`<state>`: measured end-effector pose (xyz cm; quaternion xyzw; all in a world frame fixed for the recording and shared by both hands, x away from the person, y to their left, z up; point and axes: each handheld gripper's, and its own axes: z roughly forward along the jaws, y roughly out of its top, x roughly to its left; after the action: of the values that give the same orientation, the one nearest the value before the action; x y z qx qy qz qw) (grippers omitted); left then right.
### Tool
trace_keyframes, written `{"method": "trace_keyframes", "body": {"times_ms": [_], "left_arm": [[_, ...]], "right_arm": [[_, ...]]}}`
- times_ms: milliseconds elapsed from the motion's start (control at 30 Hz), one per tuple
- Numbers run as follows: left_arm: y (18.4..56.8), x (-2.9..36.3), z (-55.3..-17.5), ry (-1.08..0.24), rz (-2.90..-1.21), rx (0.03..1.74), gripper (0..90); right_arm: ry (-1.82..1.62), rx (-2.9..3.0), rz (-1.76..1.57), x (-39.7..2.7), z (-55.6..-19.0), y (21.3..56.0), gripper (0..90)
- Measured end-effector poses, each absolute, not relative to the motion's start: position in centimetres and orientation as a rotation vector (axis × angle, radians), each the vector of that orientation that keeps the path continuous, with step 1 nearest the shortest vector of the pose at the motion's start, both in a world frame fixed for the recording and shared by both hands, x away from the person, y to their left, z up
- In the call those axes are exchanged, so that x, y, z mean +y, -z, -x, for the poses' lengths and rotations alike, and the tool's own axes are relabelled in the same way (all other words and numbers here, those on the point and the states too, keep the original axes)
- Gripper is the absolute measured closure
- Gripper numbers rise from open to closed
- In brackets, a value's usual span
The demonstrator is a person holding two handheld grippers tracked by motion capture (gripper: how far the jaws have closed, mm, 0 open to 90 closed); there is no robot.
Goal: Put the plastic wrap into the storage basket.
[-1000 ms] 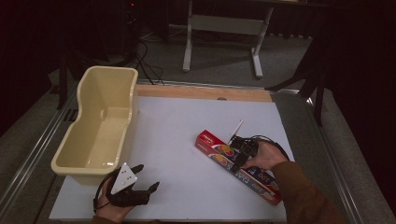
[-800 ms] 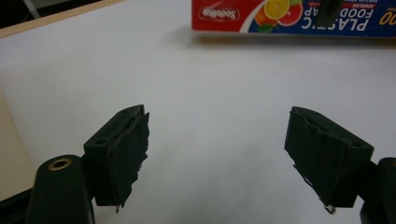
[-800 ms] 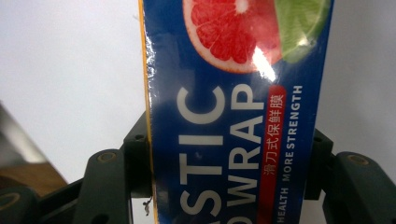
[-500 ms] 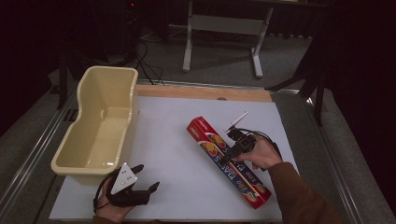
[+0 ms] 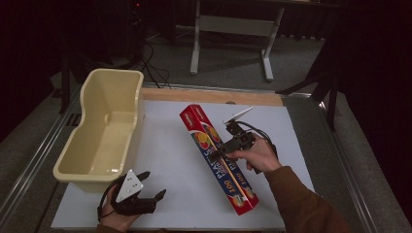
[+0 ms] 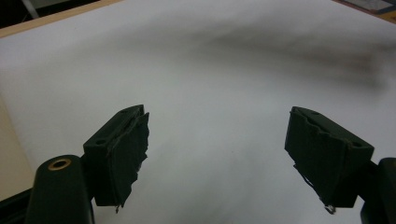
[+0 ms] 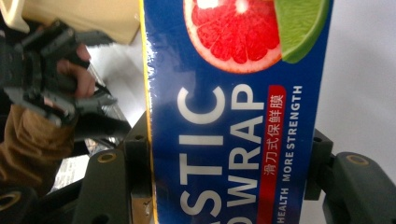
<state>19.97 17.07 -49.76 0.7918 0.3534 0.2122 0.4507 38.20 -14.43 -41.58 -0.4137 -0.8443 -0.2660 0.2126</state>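
A long red and blue plastic wrap box [image 5: 219,157] is held slantwise above the white table, its far end toward the tub. My right gripper [image 5: 224,148] is shut on its middle; in the right gripper view the box [image 7: 233,112] fills the space between the jaws, both pressing its sides. My left gripper [image 5: 145,187] rests at the table's near left edge, open, with bare white table between its fingers [image 6: 126,154].
A cream plastic tub [image 5: 104,128] stands at the left, beside the white table top [image 5: 165,145]. A wooden strip runs along the far edge. A metal stand [image 5: 231,29] is on the floor beyond. The left hand and gripper [image 7: 51,79] appear in the right gripper view.
The right gripper has lifted the box off the table and swung it from lying across the right side to a steeper slant, its far end nearer the tub. The left gripper stayed put.
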Motion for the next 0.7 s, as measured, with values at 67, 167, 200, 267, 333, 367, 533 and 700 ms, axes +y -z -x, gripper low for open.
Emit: {"method": "trace_keyframes", "body": {"times_ms": [67,167,200,267,333,367,533,700], "left_arm": [[49.8,17.1,-20.0,-0.524,-1.954,0.874,21.5],[49.8,17.1,-20.0,-0.524,-1.955,0.876,21.5],[49.8,17.1,-20.0,-0.525,-1.955,0.875,21.5],[49.8,17.2,-20.0,-0.523,-1.955,0.875,21.5],[49.8,17.2,-19.9,-0.523,-1.954,0.876,21.5],[49.8,17.2,-19.9,-0.523,-1.954,0.876,21.5],[49.8,17.1,-19.9,-0.526,-1.952,0.875,21.5],[49.8,17.1,-19.9,-0.527,-1.954,0.873,21.5]], "right_arm": [[0.746,-2.338,1.154,-13.6,-38.5,41.4,39.4],[0.77,-2.323,1.162,-12.6,-38.9,41.2,39.4],[0.784,-2.306,1.167,-12.2,-39.1,41.1,39.4],[0.812,-2.284,1.174,-11.7,-39.4,41.0,39.4],[0.831,-2.26,1.194,-11.2,-39.6,40.9,39.5],[0.831,-2.26,1.194,-11.2,-39.6,40.9,39.5],[0.903,-2.168,1.218,-10.0,-40.2,40.5,39.5],[0.947,-2.164,1.227,-9.1,-40.3,39.9,39.5]]}}
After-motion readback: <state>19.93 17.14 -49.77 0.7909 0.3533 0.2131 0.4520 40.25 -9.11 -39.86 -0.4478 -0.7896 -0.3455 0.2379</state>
